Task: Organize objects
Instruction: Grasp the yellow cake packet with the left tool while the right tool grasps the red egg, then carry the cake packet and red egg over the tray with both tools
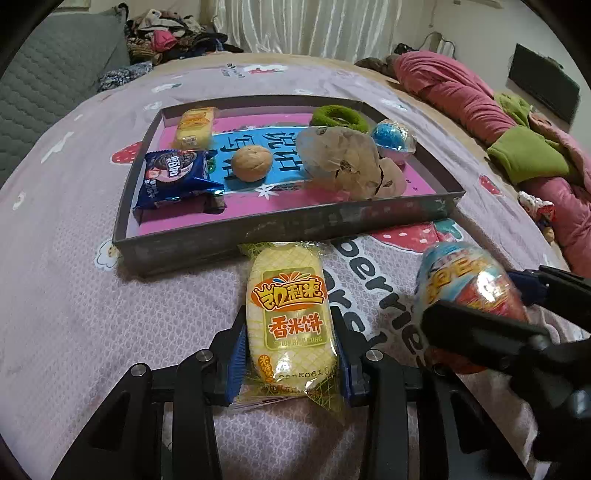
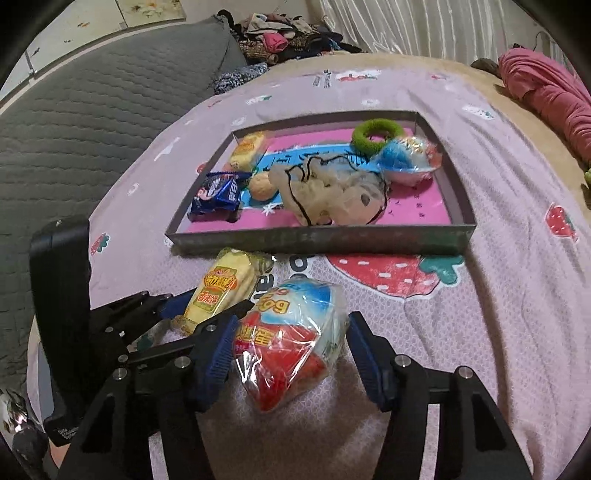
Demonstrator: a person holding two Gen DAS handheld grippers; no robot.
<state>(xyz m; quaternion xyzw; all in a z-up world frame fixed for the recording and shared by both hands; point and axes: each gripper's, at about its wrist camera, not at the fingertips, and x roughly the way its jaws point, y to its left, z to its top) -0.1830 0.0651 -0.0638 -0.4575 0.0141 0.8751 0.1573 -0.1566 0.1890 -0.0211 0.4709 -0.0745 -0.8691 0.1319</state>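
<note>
My left gripper is shut on a yellow rice-cracker packet, just in front of the grey tray's near wall. My right gripper is shut on a red and blue wrapped egg toy, to the right of the left gripper; the toy also shows in the left wrist view. The packet shows in the right wrist view. The tray holds a blue cookie packet, a walnut, a second yellow packet, a green ring, a blue wrapped egg toy and a sheer pouch.
Everything lies on a bed with a pink strawberry sheet. A grey quilted cushion is at the left. Pink and green bedding is piled at the right. Clothes are heaped at the far end.
</note>
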